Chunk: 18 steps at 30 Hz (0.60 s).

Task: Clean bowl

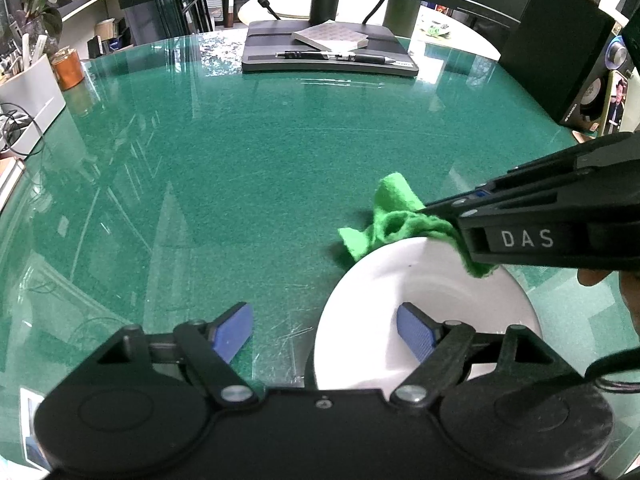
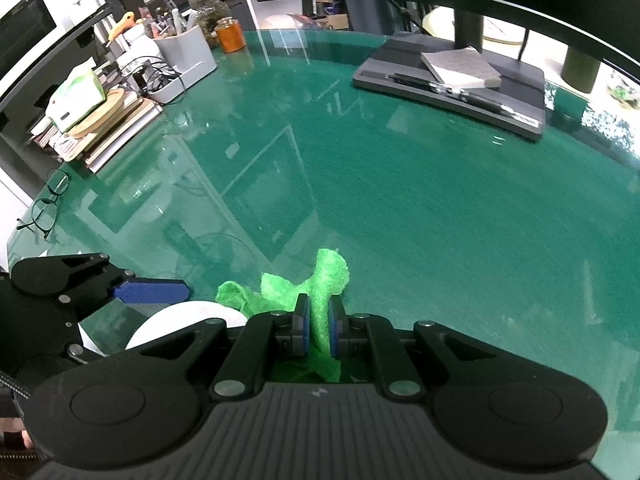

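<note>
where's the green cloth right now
The crumpled green cloth is pinched in the right gripper, draped over the far rim of the white bowl on the green glass-topped table.

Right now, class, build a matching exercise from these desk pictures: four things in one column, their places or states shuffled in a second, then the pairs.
1. white round bowl
2. green fuzzy cloth
3. left gripper
4. grey patterned notepad

A. clamped between blue pads
B. jaws open, straddling a rim
C. lying on the grey monitor base
D. resting on the green glass-topped desk

Pairs: 1-D, 2-A, 3-B, 4-C
</note>
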### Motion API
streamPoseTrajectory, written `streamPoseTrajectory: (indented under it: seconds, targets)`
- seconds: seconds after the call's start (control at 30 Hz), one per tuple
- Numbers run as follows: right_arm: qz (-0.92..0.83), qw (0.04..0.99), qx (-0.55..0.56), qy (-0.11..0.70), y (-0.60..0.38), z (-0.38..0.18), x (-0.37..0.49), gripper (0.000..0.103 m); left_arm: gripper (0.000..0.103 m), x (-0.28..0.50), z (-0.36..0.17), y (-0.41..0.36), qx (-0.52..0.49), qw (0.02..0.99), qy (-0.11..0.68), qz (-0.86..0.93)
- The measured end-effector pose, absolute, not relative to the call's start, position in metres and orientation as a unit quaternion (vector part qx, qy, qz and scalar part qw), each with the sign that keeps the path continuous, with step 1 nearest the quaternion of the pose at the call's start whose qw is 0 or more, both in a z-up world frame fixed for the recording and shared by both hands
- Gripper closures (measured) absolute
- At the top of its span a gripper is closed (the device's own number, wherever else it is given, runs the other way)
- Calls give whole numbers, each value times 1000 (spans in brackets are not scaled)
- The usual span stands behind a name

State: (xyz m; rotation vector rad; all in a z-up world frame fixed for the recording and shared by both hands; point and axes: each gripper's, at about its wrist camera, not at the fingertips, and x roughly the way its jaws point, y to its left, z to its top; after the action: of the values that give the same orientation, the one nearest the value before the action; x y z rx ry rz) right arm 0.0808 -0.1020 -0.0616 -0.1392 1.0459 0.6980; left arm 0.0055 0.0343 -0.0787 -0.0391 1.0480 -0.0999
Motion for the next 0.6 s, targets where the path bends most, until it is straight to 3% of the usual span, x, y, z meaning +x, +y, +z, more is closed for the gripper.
streamPoseTrajectory:
  seconds: [0.6]
  targets:
    - [325, 808, -59, 488, -102, -62, 79, 92, 20, 6, -79, 33, -17, 864, 502, -47]
